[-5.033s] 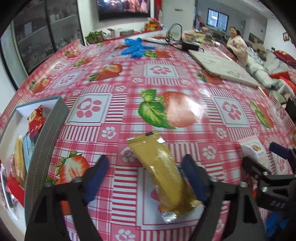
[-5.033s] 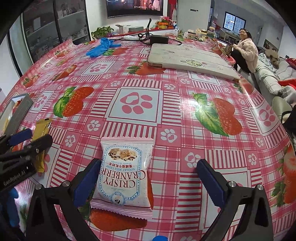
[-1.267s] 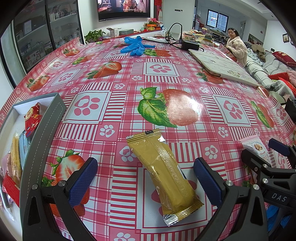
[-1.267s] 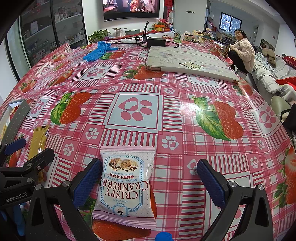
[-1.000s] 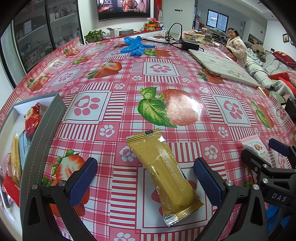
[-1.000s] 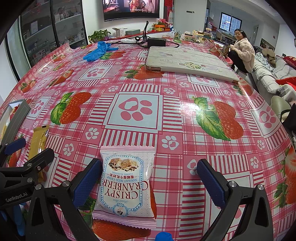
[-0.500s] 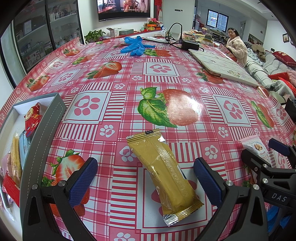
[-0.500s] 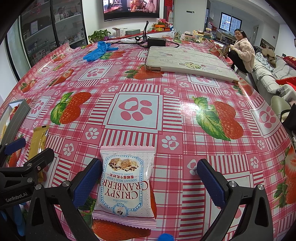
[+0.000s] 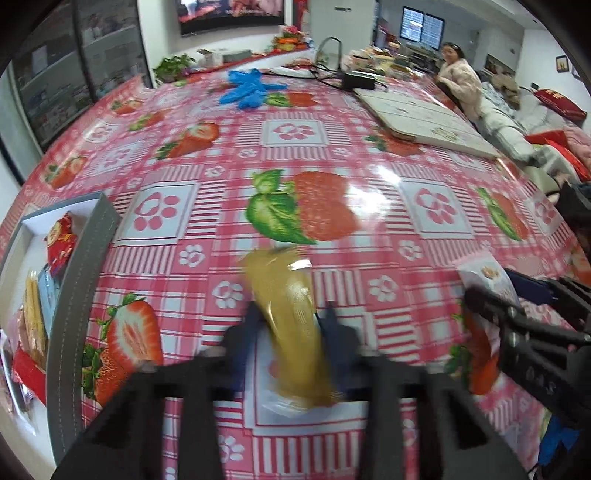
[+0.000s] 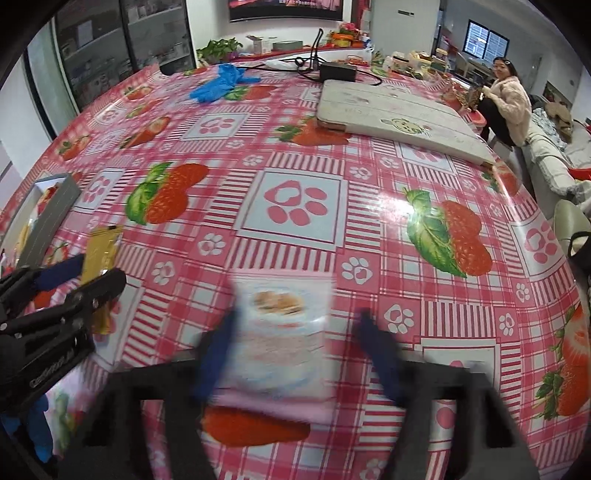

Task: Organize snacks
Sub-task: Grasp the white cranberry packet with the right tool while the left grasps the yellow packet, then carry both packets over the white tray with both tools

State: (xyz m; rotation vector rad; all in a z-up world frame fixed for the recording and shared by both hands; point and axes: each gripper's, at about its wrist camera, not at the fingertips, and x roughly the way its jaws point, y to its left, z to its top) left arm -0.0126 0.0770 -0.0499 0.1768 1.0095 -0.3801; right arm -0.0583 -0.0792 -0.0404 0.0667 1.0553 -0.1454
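Desk (image 10: 303,258): pink strawberry-check oilcloth, glossy with glare
Beyond desk, far wall: screen (image 10: 284,9), potted plant (image 10: 218,48)
Left of desk: glass-door cabinets (image 10: 122,40)
Right of desk: seated person (image 10: 506,103), sofa, window (image 10: 487,42)

Motion blur smears the print on the white cranberry-crisp snack packet (image 10: 280,332) beyond reading. White lettering on both black tongs bodies is too small and distorted to read.

Ahead of me: strawberry-print tablecloth (image 10: 303,206). Far left – blue gloves (image 10: 218,86) in a heap. Far right – flat white pad (image 10: 399,118), black adapter (image 10: 338,72) with cables behind it. Person in a pale fluffy coat (image 10: 508,103) sits beyond the far right edge. Potted plant (image 10: 218,48) at the back.
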